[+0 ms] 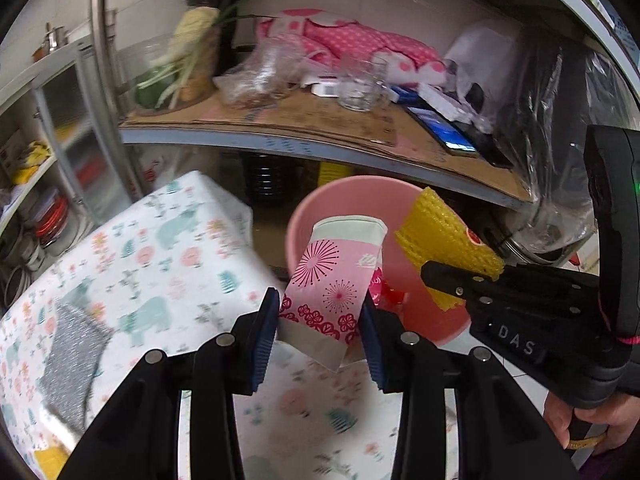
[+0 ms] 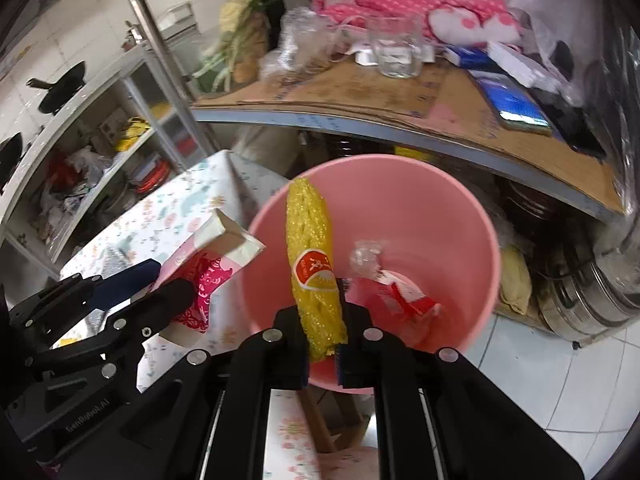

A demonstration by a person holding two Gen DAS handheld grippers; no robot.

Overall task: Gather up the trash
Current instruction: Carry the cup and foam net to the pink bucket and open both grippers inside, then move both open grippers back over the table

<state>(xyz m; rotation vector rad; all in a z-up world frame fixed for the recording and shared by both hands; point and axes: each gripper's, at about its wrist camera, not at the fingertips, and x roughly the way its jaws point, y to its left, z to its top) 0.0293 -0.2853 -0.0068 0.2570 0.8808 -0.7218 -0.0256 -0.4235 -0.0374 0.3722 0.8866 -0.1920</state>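
A cluttered kitchen corner: at far left a metal cabinet (image 1: 60, 128) with glass doors, then a table under a flower-and-animal print cloth (image 1: 160, 248) with a grey glittery cloth (image 1: 72, 356) lying on its left part. Behind and above runs a shelf lined with cardboard (image 1: 320, 120), carrying greens, a glass mug (image 1: 362, 88), pink dotted fabric (image 1: 360, 40) and a phone (image 1: 444, 130).

Just past the table edge stands the pink bin (image 2: 448, 200), on white floor tiles; a red-and-white wrapper (image 2: 400, 296) lies inside it.

The left gripper (image 1: 318, 328) pinches a pink paper box (image 1: 336, 280) with firework and flower prints between its blue pads, jaws partly apart around it. The box tilts, its top end at the bin's near rim, its lower end over the tablecloth.

Further right, the right gripper (image 2: 323, 334) has its fingers pressed tight on a yellow foam net sleeve (image 2: 310, 240) with an orange sticker, held upright over the bin's mouth. A hand (image 1: 588, 420) grips its handle at the lower right
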